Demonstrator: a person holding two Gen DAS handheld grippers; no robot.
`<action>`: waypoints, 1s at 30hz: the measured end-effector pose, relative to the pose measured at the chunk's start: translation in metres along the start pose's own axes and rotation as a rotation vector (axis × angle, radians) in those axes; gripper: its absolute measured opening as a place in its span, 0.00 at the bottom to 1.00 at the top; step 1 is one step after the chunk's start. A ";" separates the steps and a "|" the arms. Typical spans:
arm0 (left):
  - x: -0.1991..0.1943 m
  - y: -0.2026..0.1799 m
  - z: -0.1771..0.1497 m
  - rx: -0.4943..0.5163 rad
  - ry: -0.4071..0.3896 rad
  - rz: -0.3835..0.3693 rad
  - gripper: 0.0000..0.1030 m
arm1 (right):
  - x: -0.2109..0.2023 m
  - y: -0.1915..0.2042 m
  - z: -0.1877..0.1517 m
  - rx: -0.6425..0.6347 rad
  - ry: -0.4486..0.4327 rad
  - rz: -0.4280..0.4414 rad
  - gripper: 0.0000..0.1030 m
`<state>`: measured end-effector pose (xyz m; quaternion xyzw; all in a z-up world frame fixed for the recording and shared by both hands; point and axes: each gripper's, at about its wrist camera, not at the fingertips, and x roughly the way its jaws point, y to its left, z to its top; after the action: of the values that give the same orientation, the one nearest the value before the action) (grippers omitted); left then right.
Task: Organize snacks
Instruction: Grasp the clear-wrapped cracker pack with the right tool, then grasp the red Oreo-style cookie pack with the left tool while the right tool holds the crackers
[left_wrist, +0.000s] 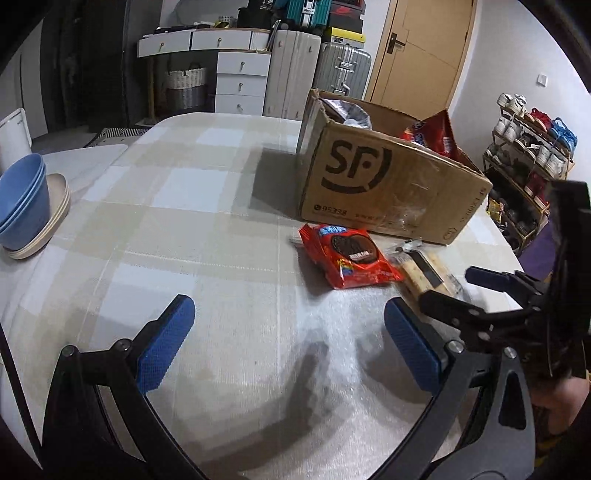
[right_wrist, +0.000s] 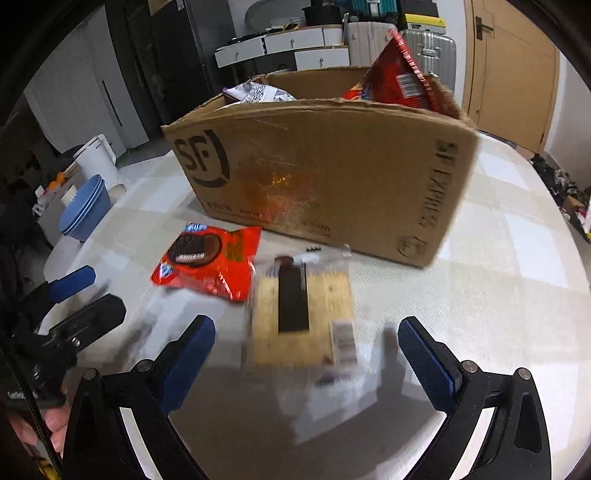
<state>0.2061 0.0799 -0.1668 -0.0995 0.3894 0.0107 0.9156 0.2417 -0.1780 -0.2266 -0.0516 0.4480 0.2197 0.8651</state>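
Observation:
A red pack of chocolate sandwich cookies (left_wrist: 351, 258) (right_wrist: 207, 258) lies flat on the checked tablecloth in front of the open cardboard box (left_wrist: 388, 184) (right_wrist: 332, 177). Right of it lies a clear pack of pale crackers with a dark strip (left_wrist: 424, 269) (right_wrist: 303, 314). My right gripper (right_wrist: 306, 326) (left_wrist: 469, 291) is open, its blue pads standing either side of the cracker pack's near end without pressing it. To the left of the cookies, my left gripper (left_wrist: 288, 306) (right_wrist: 85, 295) is open over bare cloth. A red snack bag (left_wrist: 436, 136) (right_wrist: 402, 74) and a silvery packet (left_wrist: 351, 110) (right_wrist: 258, 92) stick out of the box.
Stacked blue bowls (left_wrist: 26, 199) (right_wrist: 85, 210) on beige plates (left_wrist: 55, 221) sit at the table's left edge, near a white kettle (right_wrist: 96, 155). A shoe rack (left_wrist: 528, 155) stands past the right edge. Drawers and suitcases line the far wall.

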 end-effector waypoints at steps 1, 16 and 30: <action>0.001 0.001 0.001 -0.004 0.001 0.002 0.99 | 0.004 0.001 0.001 -0.024 0.005 -0.021 0.88; 0.014 0.004 0.008 -0.009 0.027 0.030 0.99 | -0.012 -0.004 -0.008 -0.011 -0.044 0.057 0.56; 0.037 -0.029 0.035 0.052 0.058 0.018 0.99 | -0.060 -0.056 -0.035 0.231 -0.264 0.333 0.56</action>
<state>0.2593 0.0563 -0.1649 -0.0726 0.4168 0.0062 0.9061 0.2097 -0.2585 -0.2056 0.1517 0.3555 0.3116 0.8681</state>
